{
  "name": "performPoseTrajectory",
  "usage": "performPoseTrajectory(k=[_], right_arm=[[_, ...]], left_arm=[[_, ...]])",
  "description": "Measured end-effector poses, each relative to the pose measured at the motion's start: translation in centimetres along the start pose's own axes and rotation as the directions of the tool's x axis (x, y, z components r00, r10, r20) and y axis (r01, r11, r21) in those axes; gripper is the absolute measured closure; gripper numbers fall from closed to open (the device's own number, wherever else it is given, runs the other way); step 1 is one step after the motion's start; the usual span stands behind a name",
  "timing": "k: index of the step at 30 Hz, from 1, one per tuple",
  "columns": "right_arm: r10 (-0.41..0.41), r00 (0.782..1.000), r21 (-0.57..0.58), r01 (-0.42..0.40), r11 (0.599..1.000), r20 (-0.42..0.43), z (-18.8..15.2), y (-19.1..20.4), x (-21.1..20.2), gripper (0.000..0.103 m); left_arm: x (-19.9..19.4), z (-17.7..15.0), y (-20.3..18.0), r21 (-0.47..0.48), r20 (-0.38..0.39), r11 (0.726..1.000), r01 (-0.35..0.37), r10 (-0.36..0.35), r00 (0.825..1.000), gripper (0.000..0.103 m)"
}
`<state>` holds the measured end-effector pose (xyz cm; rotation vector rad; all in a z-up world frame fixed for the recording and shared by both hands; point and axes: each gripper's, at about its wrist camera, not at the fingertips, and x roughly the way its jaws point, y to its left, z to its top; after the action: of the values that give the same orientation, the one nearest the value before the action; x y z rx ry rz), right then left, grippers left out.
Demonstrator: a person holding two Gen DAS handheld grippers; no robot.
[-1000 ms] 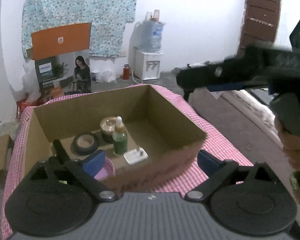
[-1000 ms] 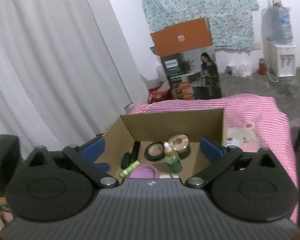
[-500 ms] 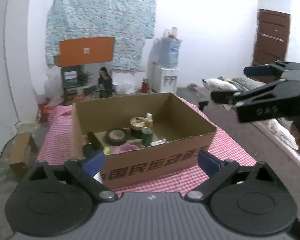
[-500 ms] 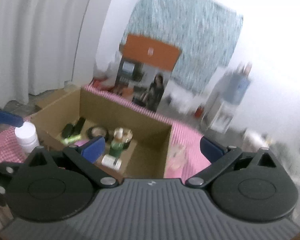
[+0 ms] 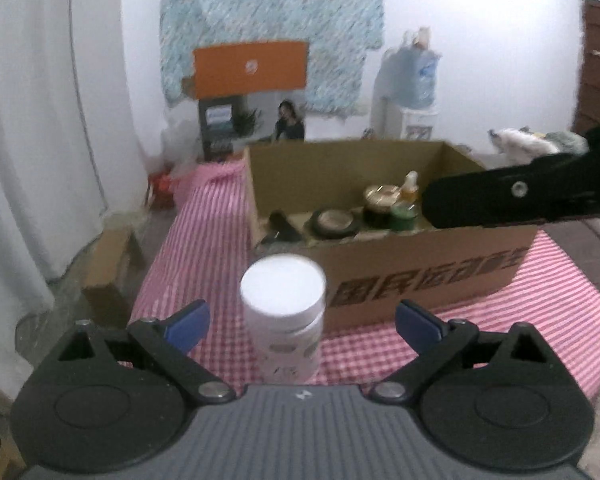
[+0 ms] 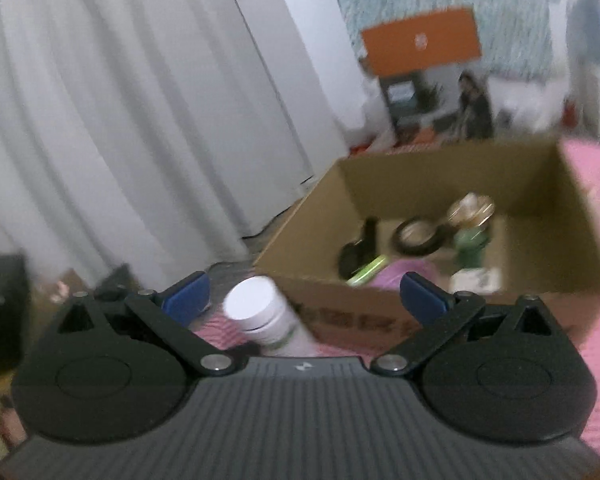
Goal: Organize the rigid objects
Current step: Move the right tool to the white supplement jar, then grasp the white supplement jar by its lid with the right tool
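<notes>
A white pill bottle [image 5: 283, 312] stands upright on the pink checked tablecloth [image 5: 204, 256] in front of the open cardboard box [image 5: 420, 272]. My left gripper [image 5: 300, 322] is open with the bottle between its blue fingertips, not touching. The box holds a tape roll [image 5: 334, 222], a tin [image 5: 382, 204], a green bottle [image 5: 406, 206] and a black item [image 5: 282, 228]. My right gripper [image 6: 304, 296] is open and empty; the bottle [image 6: 262, 314] and box [image 6: 440, 248] show ahead of it. The right gripper also shows in the left wrist view [image 5: 516, 200], over the box's right side.
White curtains [image 5: 40, 140] hang at the left. A small cardboard box [image 5: 110, 276] sits on the floor beside the table. An orange printed carton [image 5: 250, 88] and a water dispenser [image 5: 410, 92] stand at the far wall.
My left gripper has swung left and down, so the white bottle now stands between its fingers. My right gripper has swung back toward the box's left front corner. Both views are blurred.
</notes>
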<state>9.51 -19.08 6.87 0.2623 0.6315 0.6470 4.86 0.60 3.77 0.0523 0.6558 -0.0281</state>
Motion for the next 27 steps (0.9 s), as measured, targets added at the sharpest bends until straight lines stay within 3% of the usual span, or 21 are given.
performPoseTrajectory(k=[5,9,13,18,23,27], right_arm=[[0.056,0.997,0.052,-0.052,0.997,-0.062,-0.8,0.8,4.3,0.001],[0.084,0.99,0.082,-0.075,0.994,-0.116,-1.3,1.2,6.8,0.003],[0.103,0.984,0.089,-0.091,0.992,-0.143,-1.6,1.8,8.3,0.014],[0.127,0.978,0.112,-0.11,0.988,-0.162,-1.2,1.6,9.6,0.033],[0.147,0.972,0.138,-0.123,0.983,-0.181,-1.1,1.2,10.4,0.05],[0.153,0.97,0.157,-0.124,0.98,-0.188,-1.3,0.9,10.9,0.054]], left_arm=[[2.3,-0.4,1.0,-0.033,-0.042,0.999,0.008,-0.009,0.999,0.005],[3.3,-0.4,1.4,-0.052,-0.062,0.999,0.015,-0.018,0.998,0.013],[3.6,-0.5,1.2,-0.048,-0.063,0.999,0.016,-0.019,0.998,0.02],[3.9,-0.4,1.1,-0.059,-0.074,0.998,0.02,-0.024,0.997,0.039],[3.9,-0.3,0.9,-0.061,-0.072,0.998,0.014,-0.018,0.997,0.044],[3.9,-0.3,0.8,-0.064,-0.07,0.998,0.01,-0.014,0.997,0.048]])
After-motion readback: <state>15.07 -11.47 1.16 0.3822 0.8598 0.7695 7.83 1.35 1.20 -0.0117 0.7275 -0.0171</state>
